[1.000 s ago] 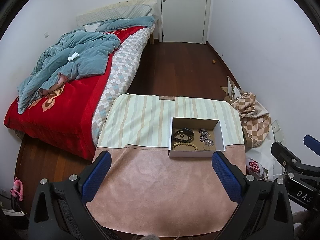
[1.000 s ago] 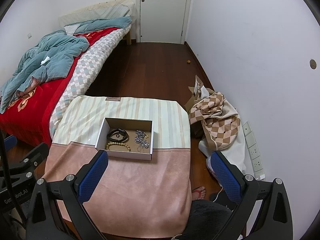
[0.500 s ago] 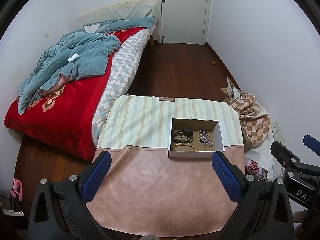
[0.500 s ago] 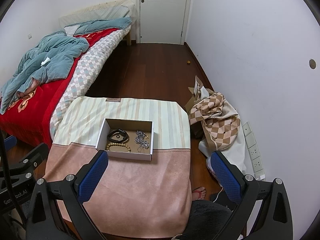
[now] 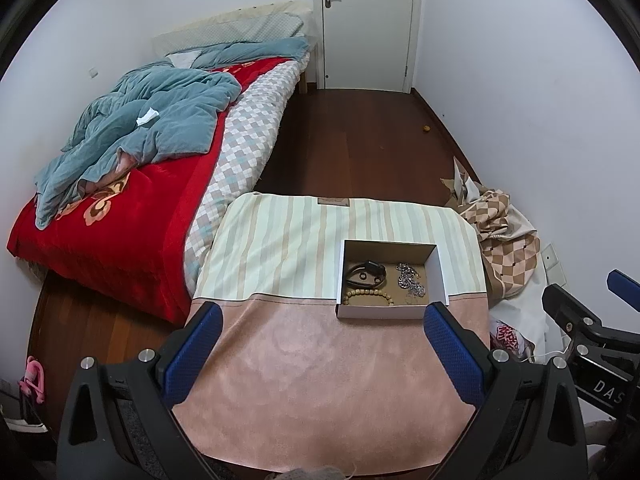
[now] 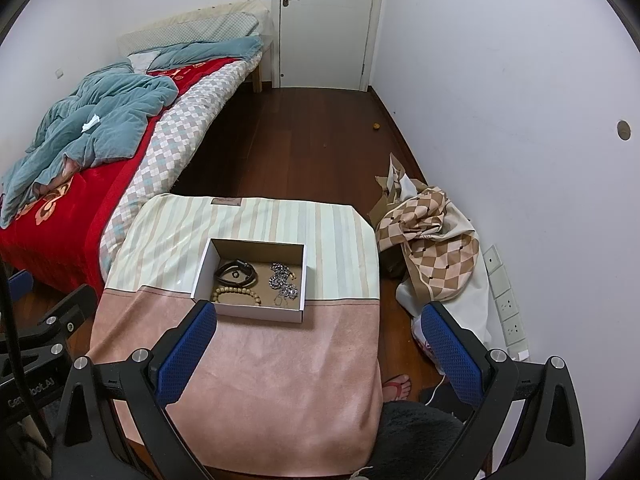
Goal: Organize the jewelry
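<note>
An open cardboard box [image 5: 437, 272] [image 6: 204, 268] sits on a cloth-covered table [image 5: 320, 380] [image 6: 272, 380]. It holds a black leather bracelet [image 5: 366, 273] [image 6: 235, 272], a wooden bead bracelet [image 5: 367, 295] [image 6: 238, 294] and a silver chain [image 5: 410, 282] [image 6: 283, 282]. My left gripper [image 5: 318, 354] is open and empty, held high above the table's near half. My right gripper [image 6: 318, 354] is open and empty, above the table's near right side. Each gripper shows at the edge of the other's view.
A bed [image 5: 132, 216] with a red cover and blue duvet stands left of the table. A checked cloth pile [image 6: 432, 248] lies on the floor at right by the wall sockets [image 6: 504, 300]. A foot in a sandal [image 6: 396, 386] is beside the table. A closed door [image 5: 368, 24] is at the back.
Both views have shifted very slightly; the box sits a touch lower in frame. Both grippers stay open and empty.
</note>
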A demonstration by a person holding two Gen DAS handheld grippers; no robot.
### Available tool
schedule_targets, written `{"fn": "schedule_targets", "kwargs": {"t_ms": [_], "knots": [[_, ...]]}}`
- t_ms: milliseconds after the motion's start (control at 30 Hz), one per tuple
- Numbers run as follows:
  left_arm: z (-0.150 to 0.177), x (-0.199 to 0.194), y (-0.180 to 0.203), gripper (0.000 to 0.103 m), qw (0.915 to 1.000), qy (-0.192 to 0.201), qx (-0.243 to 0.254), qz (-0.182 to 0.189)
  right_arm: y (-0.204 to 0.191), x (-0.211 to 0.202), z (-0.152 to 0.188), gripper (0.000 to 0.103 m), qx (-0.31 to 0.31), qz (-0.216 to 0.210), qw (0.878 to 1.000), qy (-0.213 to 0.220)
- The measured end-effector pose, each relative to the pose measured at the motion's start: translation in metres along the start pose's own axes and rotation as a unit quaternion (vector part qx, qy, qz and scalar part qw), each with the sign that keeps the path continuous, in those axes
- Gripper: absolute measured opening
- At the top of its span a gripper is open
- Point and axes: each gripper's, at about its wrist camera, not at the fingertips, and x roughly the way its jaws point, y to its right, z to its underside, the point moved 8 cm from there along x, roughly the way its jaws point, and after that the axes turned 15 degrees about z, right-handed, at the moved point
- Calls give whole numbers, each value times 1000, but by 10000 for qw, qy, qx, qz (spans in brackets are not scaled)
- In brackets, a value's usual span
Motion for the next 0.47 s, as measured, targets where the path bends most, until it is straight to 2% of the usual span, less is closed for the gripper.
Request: {"fn": "schedule_targets", "kwargs": {"t_ms": [467], "knots": [[-1,-2,-5,102,10000,42,-76,-17,4,-3,-6,103,-20,-17,10000,24]]}}
